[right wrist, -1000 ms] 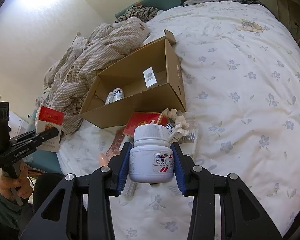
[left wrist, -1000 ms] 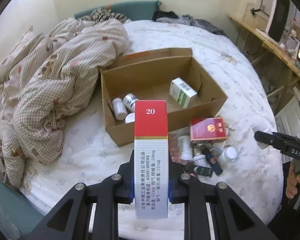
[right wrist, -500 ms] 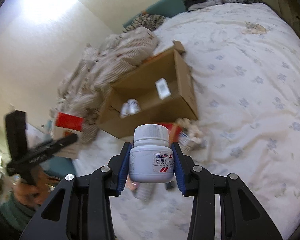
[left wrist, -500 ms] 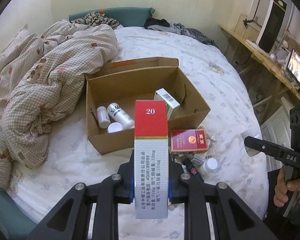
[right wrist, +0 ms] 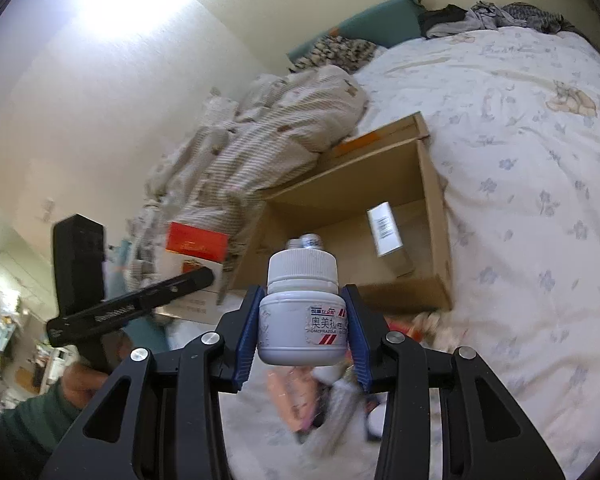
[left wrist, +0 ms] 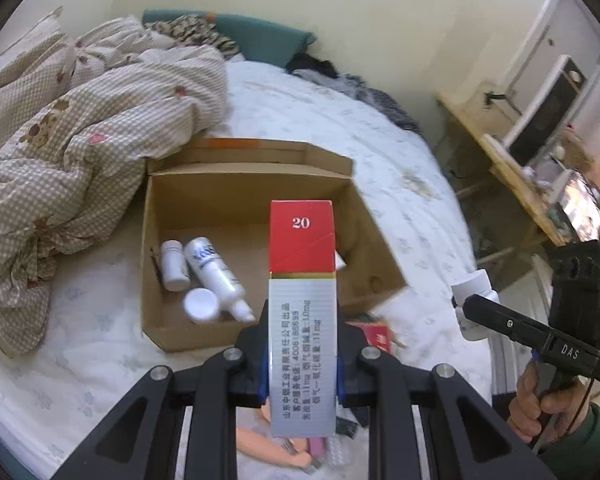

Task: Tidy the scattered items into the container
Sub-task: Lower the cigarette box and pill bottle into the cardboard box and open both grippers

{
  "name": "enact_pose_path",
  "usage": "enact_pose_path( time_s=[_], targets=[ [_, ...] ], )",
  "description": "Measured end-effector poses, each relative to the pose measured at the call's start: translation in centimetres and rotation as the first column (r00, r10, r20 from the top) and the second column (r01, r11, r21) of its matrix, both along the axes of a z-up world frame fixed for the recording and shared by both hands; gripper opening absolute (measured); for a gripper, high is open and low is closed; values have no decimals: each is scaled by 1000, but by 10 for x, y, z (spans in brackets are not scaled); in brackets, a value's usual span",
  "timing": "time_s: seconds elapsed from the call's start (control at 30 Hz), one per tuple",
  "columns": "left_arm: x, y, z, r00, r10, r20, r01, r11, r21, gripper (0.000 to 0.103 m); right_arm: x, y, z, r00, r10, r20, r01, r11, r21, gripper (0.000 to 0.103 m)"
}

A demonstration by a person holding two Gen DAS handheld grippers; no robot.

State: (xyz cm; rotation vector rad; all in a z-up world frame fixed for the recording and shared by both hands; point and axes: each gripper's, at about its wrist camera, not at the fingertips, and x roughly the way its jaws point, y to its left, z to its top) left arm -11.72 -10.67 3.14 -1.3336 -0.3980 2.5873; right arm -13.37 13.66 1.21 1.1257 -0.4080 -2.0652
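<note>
- On the bed (left wrist: pixel 380 148), an open cardboard box (left wrist: pixel 204 200) holds smooth white plastic bottles (left wrist: pixel 212 268) near its left wall.
- Left gripper (left wrist: pixel 302 344) pinches a rectangular red-and-silver cigarette pack (left wrist: pixel 302 320), upright, in front of the box.
- Right gripper (right wrist: pixel 302 324) clamps a round white pill bottle (right wrist: pixel 302 320) with ribbed cap.
- A checked quilt (left wrist: pixel 80 140) lies crumpled far left.

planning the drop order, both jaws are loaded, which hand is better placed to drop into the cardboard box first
Left, probably. Its red and white carton already hangs over the cardboard box opening, while the right's white pill bottle sits short of the near wall.
</note>
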Motion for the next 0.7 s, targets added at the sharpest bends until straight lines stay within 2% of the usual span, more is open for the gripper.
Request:
enact_pose_path(
  time_s=[0.17,0.23,0.43,0.7],
  targets=[
    [-33,1,-13,1000,10,6,-9,997,-82,23,-34,-26,-16,1000,-8,-16,10,991,136,43],
    [-42,5,-16,1000,-1,-3,1,994,-110,23,-43,-31,-17,999,-15,-29,19,991,134,43],
    [-79,15,-31,999,-8,32,12,991,-131,23,-69,-60,-17,998,7,-65,7,977,214,43],
    [-100,19,-42,998,10,60,-1,988,-153,23,-91,-72,-25,998,-12,-62,27,971,239,44]
  ],
)
